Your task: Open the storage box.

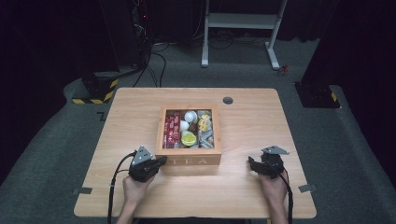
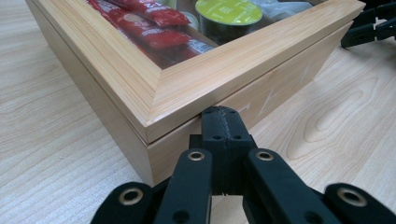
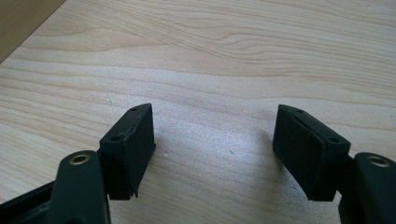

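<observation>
A wooden tea box (image 1: 189, 161) marked "TEA" stands at the table's middle, with its framed lid (image 2: 187, 88) down. Through the lid I see red sachets (image 1: 173, 128), a lime-topped capsule (image 1: 189, 138) and a white capsule (image 1: 190, 115). My left gripper (image 1: 161, 161) is shut with nothing in it. Its tips (image 2: 226, 116) rest against the box's front left corner, just below the seam under the lid. The red sachets (image 2: 149, 23) and the lime-topped capsule (image 2: 229, 11) lie beyond. My right gripper (image 1: 251, 164) stands open over bare wood (image 3: 212, 126), to the right of the box and apart from it.
A round cable grommet (image 1: 228, 100) sits in the table behind the box. A white desk frame (image 1: 240, 21) and a black base with yellow stripes (image 1: 95, 91) stand on the floor beyond the table. Bare tabletop (image 1: 130, 116) spreads on both sides of the box.
</observation>
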Motion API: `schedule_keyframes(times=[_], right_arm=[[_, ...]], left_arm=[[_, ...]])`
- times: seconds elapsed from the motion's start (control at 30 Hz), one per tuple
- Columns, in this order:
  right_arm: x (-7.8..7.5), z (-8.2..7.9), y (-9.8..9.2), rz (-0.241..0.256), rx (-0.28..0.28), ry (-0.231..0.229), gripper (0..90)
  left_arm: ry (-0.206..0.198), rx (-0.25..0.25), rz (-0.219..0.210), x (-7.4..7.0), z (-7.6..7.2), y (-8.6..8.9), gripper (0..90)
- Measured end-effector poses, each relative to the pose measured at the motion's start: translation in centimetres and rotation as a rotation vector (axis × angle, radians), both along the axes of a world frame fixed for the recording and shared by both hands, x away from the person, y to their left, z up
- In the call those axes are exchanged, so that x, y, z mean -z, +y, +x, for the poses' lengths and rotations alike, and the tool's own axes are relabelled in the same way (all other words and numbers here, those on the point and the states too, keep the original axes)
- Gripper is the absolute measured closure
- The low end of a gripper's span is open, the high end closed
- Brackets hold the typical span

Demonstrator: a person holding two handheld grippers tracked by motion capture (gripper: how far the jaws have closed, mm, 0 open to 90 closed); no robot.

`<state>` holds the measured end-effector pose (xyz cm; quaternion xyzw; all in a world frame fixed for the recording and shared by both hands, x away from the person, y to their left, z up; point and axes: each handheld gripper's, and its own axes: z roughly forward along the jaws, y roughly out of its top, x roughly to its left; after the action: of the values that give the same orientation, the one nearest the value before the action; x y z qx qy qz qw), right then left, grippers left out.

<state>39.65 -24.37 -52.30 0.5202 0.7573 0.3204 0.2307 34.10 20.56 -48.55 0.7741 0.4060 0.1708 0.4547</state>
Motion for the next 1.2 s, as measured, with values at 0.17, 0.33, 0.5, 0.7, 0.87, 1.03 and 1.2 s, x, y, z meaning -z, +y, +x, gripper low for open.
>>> schedule_keyframes(times=[0.17,0.33,0.5,0.7,0.87,1.03,1.2], right_arm=[[0.0,0.0,0.0,0.0,0.0,0.0,29.5],[0.0,0.0,-0.01,0.0,0.0,0.0,29.4],[0.0,0.0,-0.01,0.0,0.0,0.0,29.4],[0.0,0.0,0.0,0.0,0.0,0.0,29.4],[0.0,0.0,0.0,0.0,-0.002,0.0,29.4],[0.0,0.0,0.0,0.0,-0.002,0.0,29.4],[0.0,0.0,0.0,-0.001,-0.004,0.0,29.3]], left_arm=[[0.001,0.0,0.004,-0.06,0.02,-0.04,90.0],[0.009,-0.002,-0.001,-0.13,0.08,-0.04,90.0],[0.008,0.001,0.005,-0.27,0.16,-0.11,90.0],[0.007,0.003,0.006,-0.35,0.21,-0.15,90.0],[0.007,0.002,0.005,-0.36,0.2,-0.17,90.0],[0.006,0.001,0.002,-0.41,0.21,-0.19,90.0],[0.009,0.006,-0.005,-0.6,0.28,-0.07,90.0]])
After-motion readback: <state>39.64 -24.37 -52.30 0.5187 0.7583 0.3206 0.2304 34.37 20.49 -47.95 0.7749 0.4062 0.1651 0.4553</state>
